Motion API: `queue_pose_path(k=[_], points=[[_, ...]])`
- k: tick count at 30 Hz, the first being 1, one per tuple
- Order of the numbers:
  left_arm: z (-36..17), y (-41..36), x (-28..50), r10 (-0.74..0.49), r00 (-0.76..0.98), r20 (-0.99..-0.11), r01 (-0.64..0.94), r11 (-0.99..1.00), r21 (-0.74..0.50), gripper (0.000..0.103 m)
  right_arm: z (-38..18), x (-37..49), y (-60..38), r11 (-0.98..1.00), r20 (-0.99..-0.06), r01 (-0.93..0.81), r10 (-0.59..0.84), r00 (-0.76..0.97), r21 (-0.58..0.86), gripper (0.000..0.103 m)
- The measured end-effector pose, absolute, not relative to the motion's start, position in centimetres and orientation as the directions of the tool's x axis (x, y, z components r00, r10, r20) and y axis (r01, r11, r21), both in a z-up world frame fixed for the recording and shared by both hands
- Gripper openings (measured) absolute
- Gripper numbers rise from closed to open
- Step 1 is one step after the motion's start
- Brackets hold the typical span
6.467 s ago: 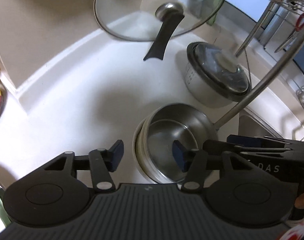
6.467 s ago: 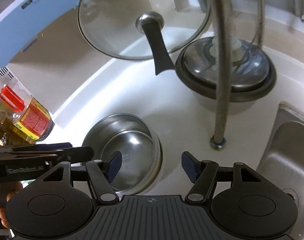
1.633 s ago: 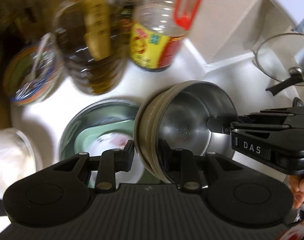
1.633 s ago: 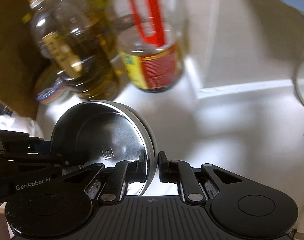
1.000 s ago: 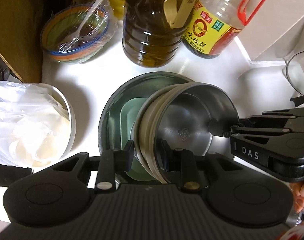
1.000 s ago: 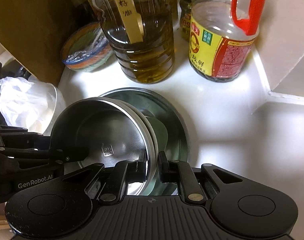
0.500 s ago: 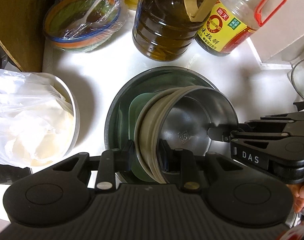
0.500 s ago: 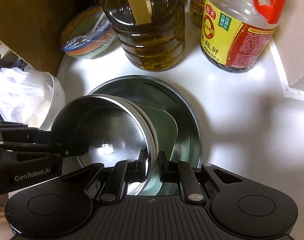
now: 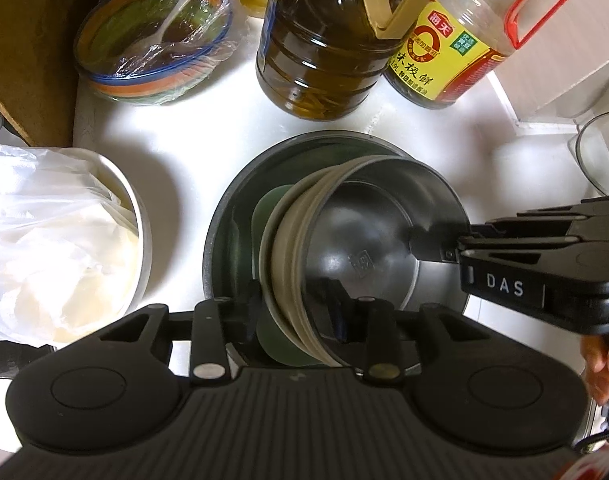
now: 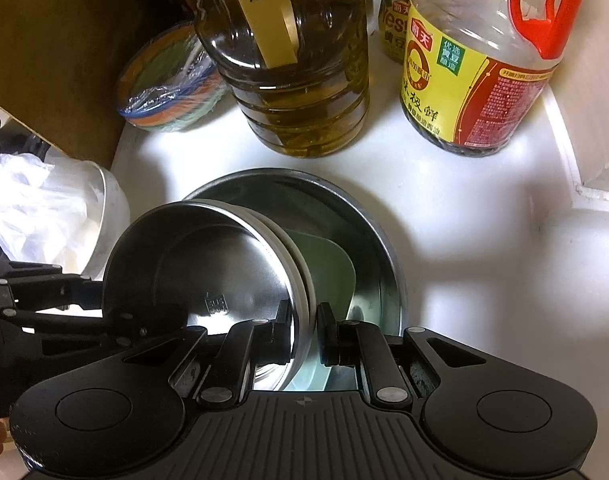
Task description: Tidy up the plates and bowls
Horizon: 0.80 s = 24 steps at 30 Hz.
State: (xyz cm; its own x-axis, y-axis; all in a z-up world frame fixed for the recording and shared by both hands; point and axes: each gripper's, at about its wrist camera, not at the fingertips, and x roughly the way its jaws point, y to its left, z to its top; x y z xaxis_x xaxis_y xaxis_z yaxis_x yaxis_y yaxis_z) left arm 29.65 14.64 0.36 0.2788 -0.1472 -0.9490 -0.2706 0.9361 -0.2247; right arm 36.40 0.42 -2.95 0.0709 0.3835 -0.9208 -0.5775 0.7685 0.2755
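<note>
A stack of nested steel bowls (image 9: 368, 248) (image 10: 208, 276) hangs between my two grippers. My left gripper (image 9: 294, 312) is shut on its near-left rim. My right gripper (image 10: 302, 330) is shut on the opposite rim. The stack sits just above or inside a large steel basin (image 9: 232, 216) (image 10: 380, 248) that holds a pale green plate (image 9: 266, 208) (image 10: 332, 268). Whether the stack rests on the plate cannot be told.
A big oil bottle (image 9: 324, 40) (image 10: 292, 64) and a soy sauce bottle (image 9: 456, 44) (image 10: 480, 68) stand behind the basin. A wrapped striped bowl (image 9: 152, 40) with a spoon sits at back left. A bowl holding a plastic bag (image 9: 52, 248) is at left.
Both grippers have carried the bowl stack from beside the sink to the counter corner and lowered it over the basin with the green plate. In the last half second it moved little.
</note>
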Motion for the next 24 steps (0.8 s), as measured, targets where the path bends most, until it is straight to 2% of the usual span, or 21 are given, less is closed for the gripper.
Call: queue_pose_path(k=[8, 17, 24], points=[[1.0, 14.1, 29.1, -0.104, 0.317, -0.943, -0.246, 0.951, -0.188, 0.033, -2.7, 35.8, 0.0, 0.766, -0.912, -0.580, 0.399, 0.090, 0.278, 0.015], [3.1, 13.7, 28.2, -0.045, 0.375, -0.926, -0.231, 0.963, -0.140, 0.037, 0.0, 34.6, -1.1, 0.745, -0.868, -0.588, 0.476, 0.139, 0.315, 0.042], [5.2, 12.8, 26.5, 0.018, 0.438, -0.899, -0.231, 0.968, -0.093, 0.039, 1.8, 33.0, -3.2, 0.731, -0.823, -0.595, 0.535, 0.193, 0.336, 0.051]])
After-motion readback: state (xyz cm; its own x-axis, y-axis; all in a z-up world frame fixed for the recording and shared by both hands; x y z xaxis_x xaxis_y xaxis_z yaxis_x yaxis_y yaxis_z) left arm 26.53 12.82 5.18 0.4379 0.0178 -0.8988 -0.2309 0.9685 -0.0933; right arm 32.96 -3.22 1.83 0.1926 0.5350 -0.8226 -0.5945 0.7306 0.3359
